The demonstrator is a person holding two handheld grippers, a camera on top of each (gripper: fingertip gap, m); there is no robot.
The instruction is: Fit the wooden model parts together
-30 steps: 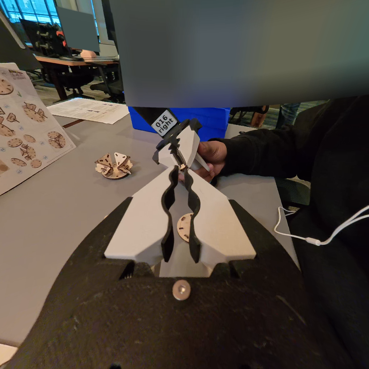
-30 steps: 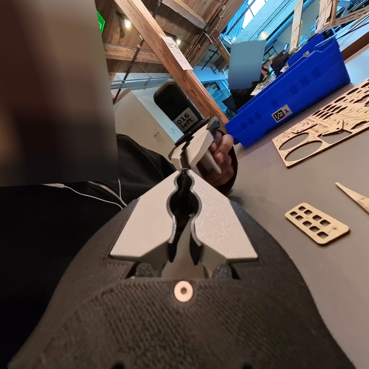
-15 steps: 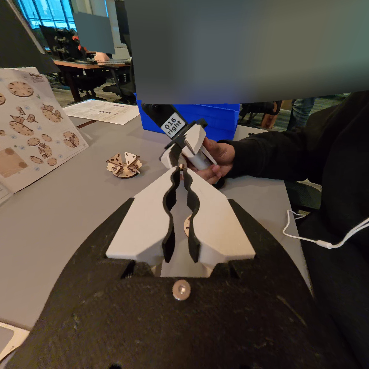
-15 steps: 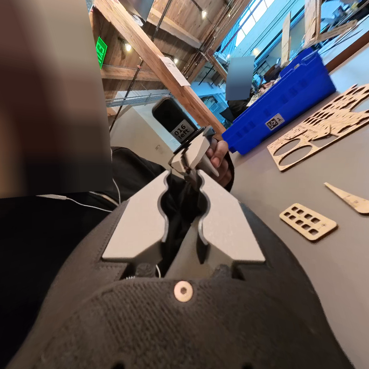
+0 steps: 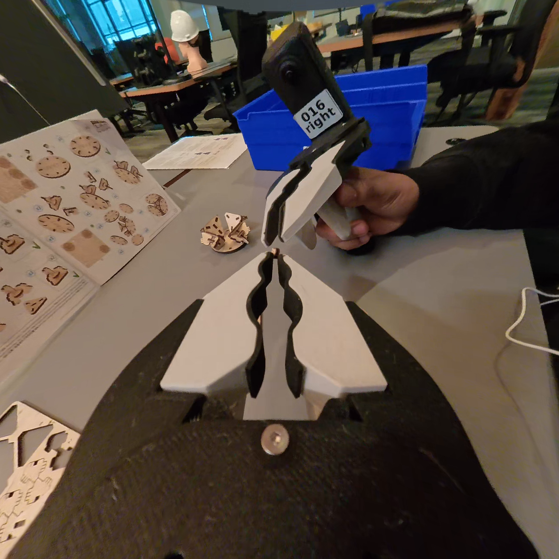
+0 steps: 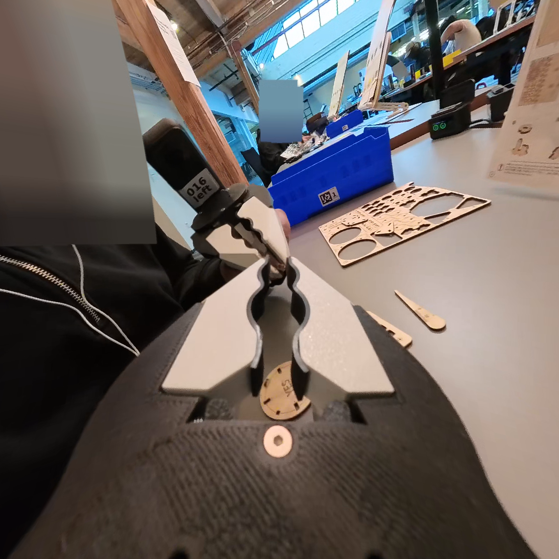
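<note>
My left gripper [image 5: 274,256] is shut on a tiny wooden piece [image 5: 274,251] that pokes out past its tips above the grey table [image 5: 145,290]. My right gripper [image 5: 272,240], held by a hand [image 5: 375,205], hovers just above that piece with its jaws a little apart and nothing between them. In the right wrist view my right gripper [image 6: 276,263] is open, and the left gripper's tip [image 6: 279,266] with the piece shows in the gap between its fingertips. A round wooden assembly [image 5: 225,234] with upright wedges stands on the table to the left.
An illustrated instruction sheet [image 5: 75,205] leans at the left. A blue bin [image 5: 387,121] stands behind. A cut-out wooden sheet [image 6: 402,220], a wooden pointer [image 6: 423,314], a slotted plate [image 6: 393,331] and a wooden disc [image 6: 284,393] lie on the table. A white cord [image 5: 520,326] hangs at the right. Both grippers' tips are close together, under 4 cm apart. From either gripper's tips it is about 15 cm to the round wooden assembly [image 5: 225,234].
A second ago both grippers pinched the tiny piece tip to tip. My right gripper opened, let go and drew back slightly, then partly closed. My left gripper still holds the piece.
</note>
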